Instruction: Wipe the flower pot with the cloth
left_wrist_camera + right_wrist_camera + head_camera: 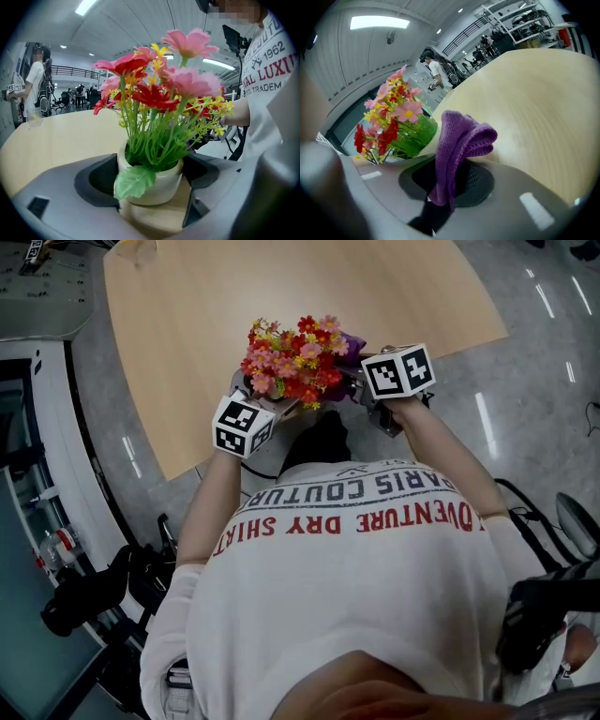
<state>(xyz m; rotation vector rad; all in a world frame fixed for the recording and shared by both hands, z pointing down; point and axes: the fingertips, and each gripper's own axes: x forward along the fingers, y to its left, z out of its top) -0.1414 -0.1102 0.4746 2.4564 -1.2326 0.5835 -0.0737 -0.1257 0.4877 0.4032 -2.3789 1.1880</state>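
A cream flower pot (pixel 154 183) with red, pink and yellow artificial flowers (pixel 159 93) sits between the jaws of my left gripper (pixel 152 174), whose pads press both sides of it. In the head view the flowers (pixel 295 357) are over the near edge of the wooden table (pixel 281 287), with the left gripper (pixel 270 397) below left of them. My right gripper (pixel 445 187) is shut on a folded purple cloth (pixel 461 140), which stands up beside the pot (pixel 429 146) and seems to touch its side. From above, the cloth (pixel 352 343) shows at the bouquet's right, by the right gripper (pixel 354 381).
The table stretches away beyond the pot. Its near edge runs just under the grippers, with grey floor (pixel 525 409) to the right. A person (pixel 35 79) stands past the table's far end. Shelving and equipment (pixel 37 277) line the left side.
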